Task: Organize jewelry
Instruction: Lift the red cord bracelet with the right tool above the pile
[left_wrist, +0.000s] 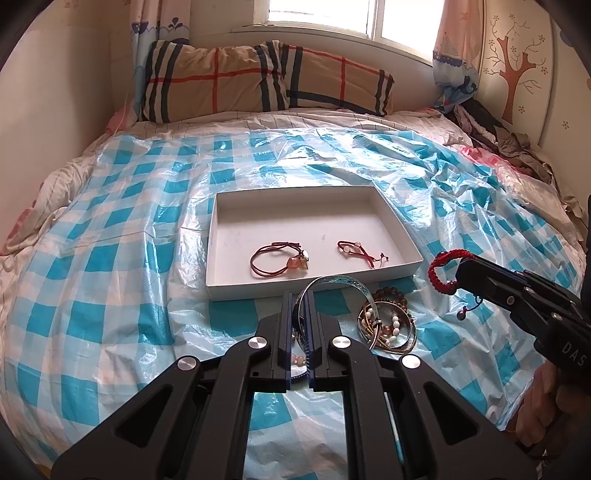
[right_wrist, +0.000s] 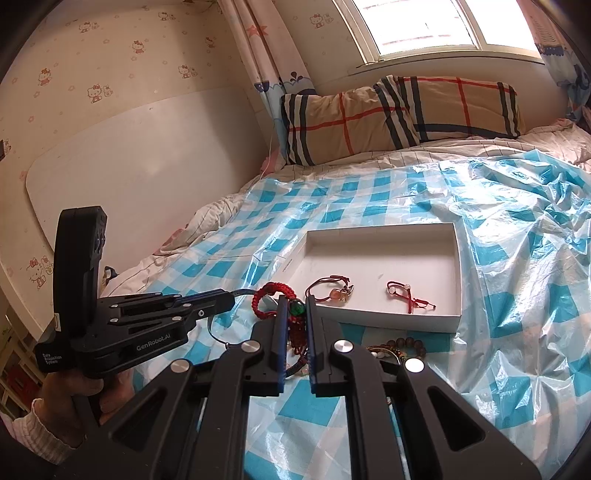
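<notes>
A white shallow box (left_wrist: 221, 221) (right_wrist: 458, 269) lies on the bed with two red cord bracelets inside: one with a charm (left_wrist: 277, 256) (right_wrist: 332, 290) and a smaller one (left_wrist: 360, 253) (right_wrist: 408, 295). My left gripper (left_wrist: 300, 295) (right_wrist: 236, 297) is shut on a blue patterned bangle (left_wrist: 340, 282), held just in front of the box. My right gripper (right_wrist: 295, 299) (left_wrist: 458, 273) is shut on a red braided bracelet (right_wrist: 271, 299) (left_wrist: 437, 271) with a green bead, right of the box's near corner. A pile of beaded bracelets and bangles (left_wrist: 388, 321) (right_wrist: 399, 349) lies in front of the box.
A blue-and-white checked plastic sheet (left_wrist: 129, 258) (right_wrist: 517, 295) covers the bed. A plaid pillow (left_wrist: 258, 81) (right_wrist: 399, 114) lies under the window. Crumpled clothes (left_wrist: 517, 144) lie at the bed's right edge. A white board (right_wrist: 129, 166) leans on the left wall.
</notes>
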